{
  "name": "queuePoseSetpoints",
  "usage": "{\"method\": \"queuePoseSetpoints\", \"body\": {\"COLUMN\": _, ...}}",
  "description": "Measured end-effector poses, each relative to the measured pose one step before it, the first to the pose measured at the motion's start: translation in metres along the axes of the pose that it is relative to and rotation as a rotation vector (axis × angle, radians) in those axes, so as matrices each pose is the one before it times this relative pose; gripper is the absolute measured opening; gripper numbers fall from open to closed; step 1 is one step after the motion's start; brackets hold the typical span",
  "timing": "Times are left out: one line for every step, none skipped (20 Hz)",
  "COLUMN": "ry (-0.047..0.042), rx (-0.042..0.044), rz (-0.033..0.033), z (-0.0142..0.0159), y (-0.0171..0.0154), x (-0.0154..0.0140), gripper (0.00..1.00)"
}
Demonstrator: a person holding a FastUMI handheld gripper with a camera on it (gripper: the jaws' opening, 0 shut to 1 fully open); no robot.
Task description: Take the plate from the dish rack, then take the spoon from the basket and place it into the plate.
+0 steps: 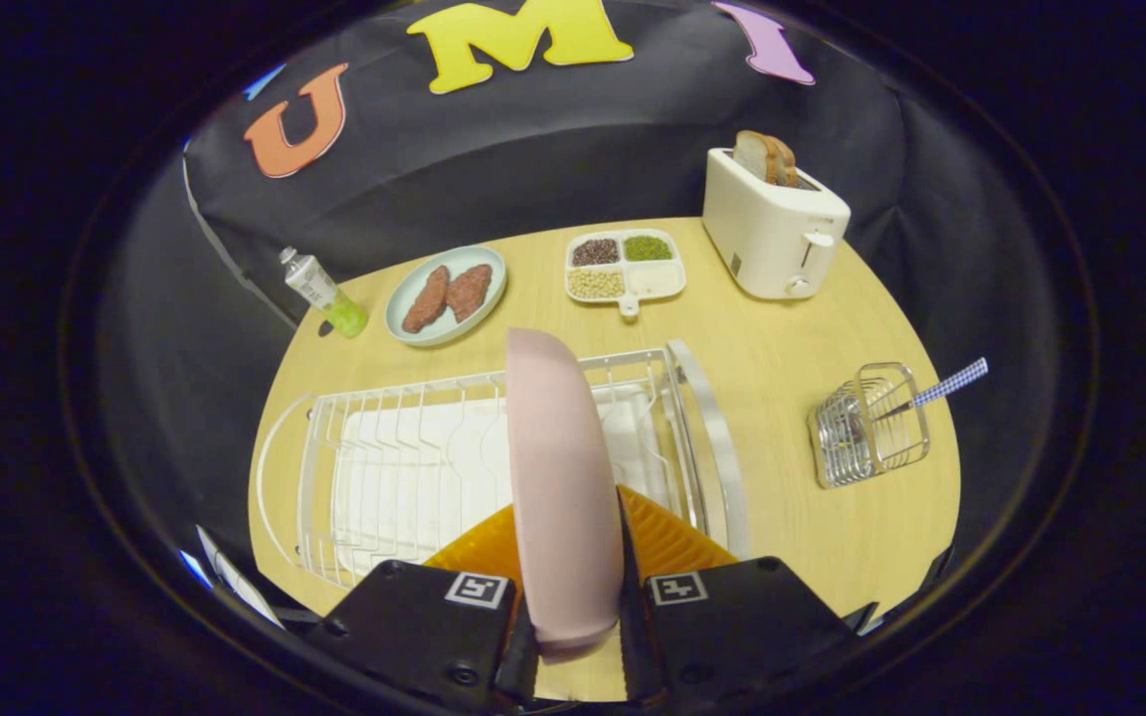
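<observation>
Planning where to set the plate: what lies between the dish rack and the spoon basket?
Gripper view: bare table between the dish rack and basket; the gripper holds the plate.

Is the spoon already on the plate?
No: the spoon sits in the wire basket, while the tongs grip the pink plate on edge.

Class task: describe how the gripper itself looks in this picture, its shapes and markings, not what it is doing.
The gripper has two broad, blocky black housings side by side, each bearing a square black-and-white coded marker on its upper inner corner. Small round screw heads show on the housing faces. Ribbed orange panels rise ahead of the housings on both sides. No cables or sleeve are visible.
</observation>
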State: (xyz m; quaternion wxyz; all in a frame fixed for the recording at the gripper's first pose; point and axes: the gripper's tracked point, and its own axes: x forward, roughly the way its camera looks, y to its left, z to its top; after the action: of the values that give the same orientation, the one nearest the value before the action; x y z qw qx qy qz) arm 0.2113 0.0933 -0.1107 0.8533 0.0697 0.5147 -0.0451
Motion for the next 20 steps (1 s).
{"method": "queuePoseSetpoints", "body": {"ry": -0.00972, "rx": -0.00470, "rz": -0.02308, "z": 0.00097, "y": -0.00095, "x": -0.00393, "gripper": 0.37}}
{"method": "queuePoseSetpoints", "body": {"ry": -0.01143, "rx": -0.00826, "rz": -0.02230, "z": 0.00245, "y": -0.00059, "x": -0.00471, "gripper": 0.36}}
{"method": "queuePoseSetpoints", "body": {"ry": -0.01356, "rx": -0.01083, "rz": -0.02535, "z": 0.00150, "y": -0.00090, "x": -0.00312, "gripper": 0.36}}
{"method": "queuePoseSetpoints", "body": {"ry": -0.00917, "rx": -0.00791, "rz": -0.02694, "z": 0.00182, "y": -0.00215, "x": -0.00420, "gripper": 0.36}}
{"method": "queuePoseSetpoints", "body": {"ry": -0.02505, "rx": -0.00726, "rz": -0.02232, "z": 0.00387, "y": -0.00225, "x": -0.00600, "gripper": 0.36}}
{"method": "queuePoseSetpoints", "body": {"ry": -0.02893, "rx": -0.01097, "rz": -0.01857, "z": 0.00449, "y": -0.00346, "x": -0.00587, "gripper": 0.36}}
{"method": "queuePoseSetpoints", "body": {"ry": -0.00770, "rx": 0.00257, "rz": 0.01872, "z": 0.00129, "y": 0.00495, "x": -0.00748, "gripper": 0.35}}
{"method": "queuePoseSetpoints", "body": {"ry": -0.00600, "rx": 0.00579, "rz": 0.02176, "z": -0.00382, "y": 0.00165, "x": -0.00779, "gripper": 0.33}}
{"method": "queuePoseSetpoints", "body": {"ry": -0.00349, "rx": -0.00084, "rz": 0.02004, "z": -0.00354, "y": -0.00031, "x": -0.00790, "gripper": 0.32}}
{"method": "queuePoseSetpoints", "body": {"ry": -0.00663, "rx": -0.00013, "rz": 0.01867, "z": -0.00321, "y": -0.00081, "x": -0.00762, "gripper": 0.32}}
{"method": "queuePoseSetpoints", "body": {"ry": -0.00758, "rx": 0.00828, "rz": 0.02373, "z": -0.00611, "y": -0.00110, "x": -0.00704, "gripper": 0.32}}
{"method": "queuePoseSetpoints", "body": {"ry": -0.00423, "rx": 0.00961, "rz": 0.03268, "z": -0.00693, "y": 0.00000, "x": -0.00853, "gripper": 0.32}}
{"method": "queuePoseSetpoints", "body": {"ry": -0.00193, "rx": 0.01184, "rz": 0.03980, "z": -0.00906, "y": 0.00069, "x": -0.00795, "gripper": 0.32}}
{"method": "queuePoseSetpoints", "body": {"ry": 0.00202, "rx": 0.01106, "rz": 0.04458, "z": -0.01043, "y": 0.00027, "x": -0.00725, "gripper": 0.32}}
{"method": "queuePoseSetpoints", "body": {"ry": 0.00326, "rx": 0.02025, "rz": 0.03787, "z": -0.01119, "y": -0.00248, "x": -0.00673, "gripper": 0.32}}
{"method": "queuePoseSetpoints", "body": {"ry": 0.00362, "rx": 0.02051, "rz": 0.02992, "z": -0.01154, "y": -0.00369, "x": -0.00481, "gripper": 0.32}}
{"method": "queuePoseSetpoints", "body": {"ry": -0.00093, "rx": 0.01264, "rz": 0.02432, "z": -0.01240, "y": -0.00449, "x": -0.00371, "gripper": 0.32}}
{"method": "queuePoseSetpoints", "body": {"ry": -0.00567, "rx": 0.01338, "rz": 0.01618, "z": -0.01182, "y": -0.00581, "x": -0.00371, "gripper": 0.32}}
{"method": "queuePoseSetpoints", "body": {"ry": -0.00301, "rx": 0.01161, "rz": 0.01377, "z": -0.01333, "y": -0.00797, "x": -0.00246, "gripper": 0.32}}
{"method": "queuePoseSetpoints", "body": {"ry": 0.00133, "rx": 0.01788, "rz": 0.01891, "z": -0.01421, "y": -0.00747, "x": -0.00098, "gripper": 0.32}}
